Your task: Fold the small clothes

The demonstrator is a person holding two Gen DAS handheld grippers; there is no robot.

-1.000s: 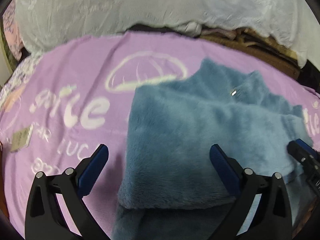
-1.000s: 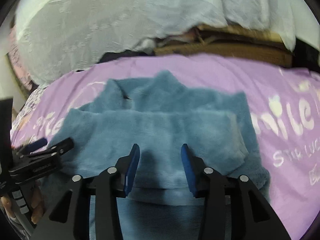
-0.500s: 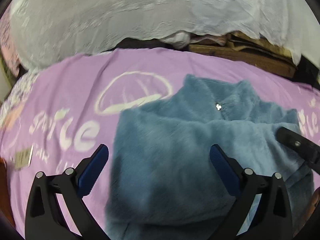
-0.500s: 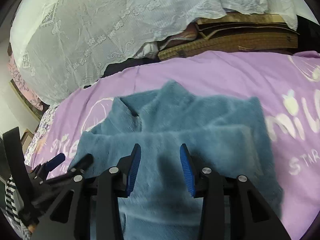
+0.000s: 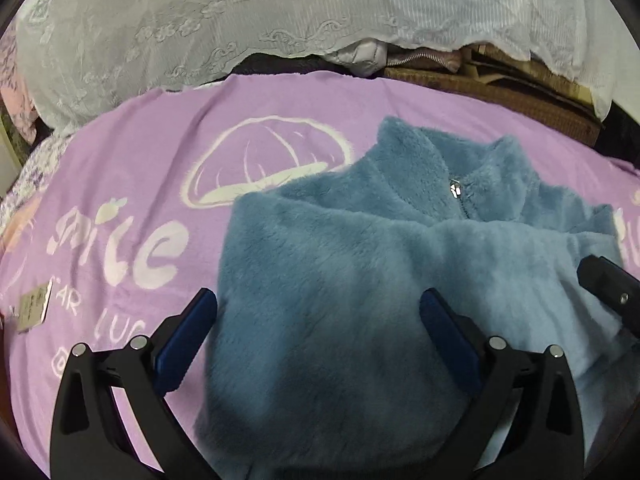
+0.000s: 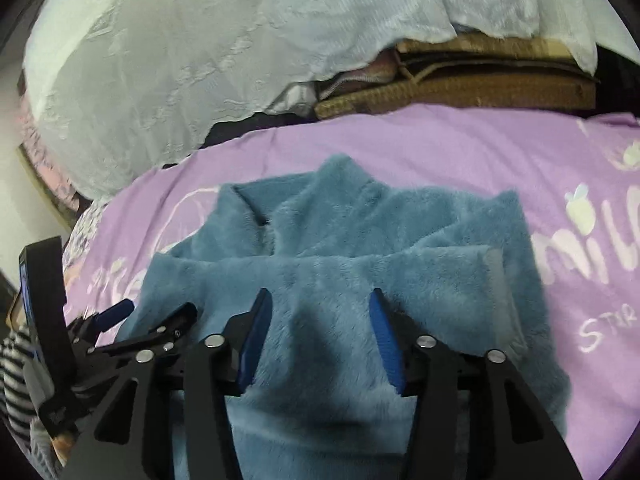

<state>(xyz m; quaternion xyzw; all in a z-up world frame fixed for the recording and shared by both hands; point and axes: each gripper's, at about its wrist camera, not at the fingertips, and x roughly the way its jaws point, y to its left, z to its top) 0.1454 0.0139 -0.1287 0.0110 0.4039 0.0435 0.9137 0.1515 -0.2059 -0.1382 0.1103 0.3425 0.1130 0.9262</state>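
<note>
A fluffy blue zip-up fleece jacket [image 5: 360, 264] lies folded on a purple blanket [image 5: 132, 184], collar and silver zipper pull [image 5: 455, 191] at the far end. My left gripper [image 5: 318, 312] is open wide and empty, hovering over the jacket's near left part. My right gripper [image 6: 320, 316] is open and empty, over the middle of the same jacket [image 6: 360, 240]. The left gripper also shows at the left of the right wrist view [image 6: 152, 320], and part of the right gripper at the right edge of the left wrist view [image 5: 608, 284].
A white lace cloth [image 5: 200, 20] covers a pile behind the blanket. Brown woven mats [image 6: 460, 88] lie at the back right. A small paper tag [image 5: 34, 306] lies on the blanket at the left. The blanket [image 6: 440, 152] has white printed letters.
Both grippers pulled back and up from the jacket. The right gripper's jaws opened wider. The jacket stays folded in place.
</note>
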